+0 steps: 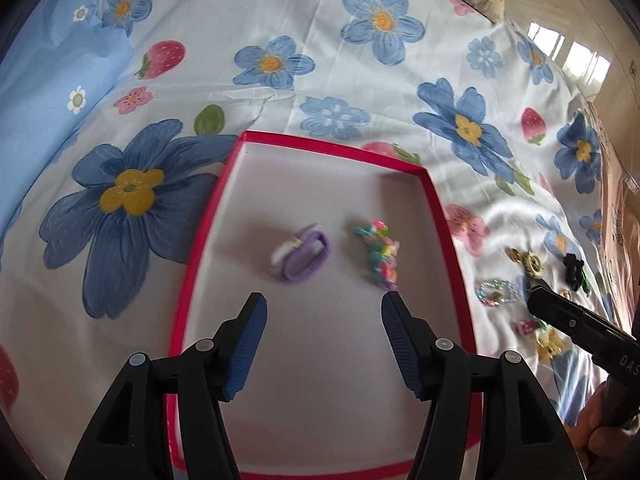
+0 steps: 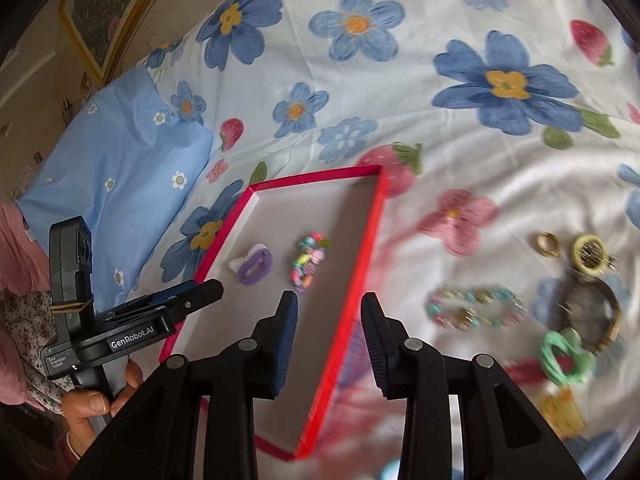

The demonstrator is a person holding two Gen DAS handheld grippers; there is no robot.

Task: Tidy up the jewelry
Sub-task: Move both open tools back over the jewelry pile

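The left gripper (image 1: 323, 312) hangs over the near half of the tray (image 1: 434, 200), jaws parted wide with nothing between them. The right gripper (image 2: 329, 314) is open more narrowly and also empty; it straddles the tray's right rim, one finger over the white floor, the other over the bed (image 2: 400, 92).

Just beyond the left gripper, two pieces lie loose in the tray: a purple hair tie (image 1: 301, 254) with something white against it, and beside it, apart, a string of multicoloured beads (image 1: 379, 254). By my reading both are sorted and the grippers are free for the next piece.

More is left than done. On the bedspread to the right of the tray lie a pastel bracelet (image 2: 476, 309), a gold ring (image 2: 547, 243), a round yellowish charm (image 2: 591, 253), a watch (image 2: 592, 312), a green clip (image 2: 562, 354) and a yellow piece (image 2: 562, 414) too blurred to name. The bracelet is nearest the right gripper, so it seems the likely next pick.

The right wrist view shows this pile closely, plus the person's hand (image 2: 94, 402) on the left handle and a framed picture (image 2: 108, 12) on the wall. The left wrist view squeezes the pile to its edge, but shows a black piece (image 1: 574, 272) and the full tray floor.
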